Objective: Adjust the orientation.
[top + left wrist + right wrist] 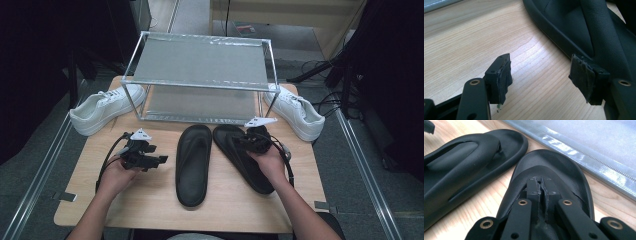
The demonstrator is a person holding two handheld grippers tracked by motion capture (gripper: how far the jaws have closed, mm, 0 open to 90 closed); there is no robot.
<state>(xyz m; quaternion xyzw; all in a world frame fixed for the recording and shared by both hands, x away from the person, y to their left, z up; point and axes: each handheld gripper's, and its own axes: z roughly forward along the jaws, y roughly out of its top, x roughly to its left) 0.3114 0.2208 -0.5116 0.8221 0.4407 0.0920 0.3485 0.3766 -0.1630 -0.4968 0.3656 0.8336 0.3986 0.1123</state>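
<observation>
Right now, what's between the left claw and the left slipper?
Bare tabletop, seen in the high view: the open left claw sits apart from the left slipper.

The right black rubber flip-flop sandal (246, 159) lies partly under the right gripper (252, 139) and the hand holding it, so its strap area is covered in the high view. In the right gripper view the jaws are pressed together over that strap; whether any strap material is pinched between the pads cannot be told, and the sandal's heel runs off the bottom edge. The left black rubber flip-flop sandal (466, 167) is cut off by the left edge there. The white lace-up sneaker (296, 111) near the light wooden desk's (150, 200) far right corner has its toe behind the post of the silver metal-framed two-tier rack (200, 60).
</observation>
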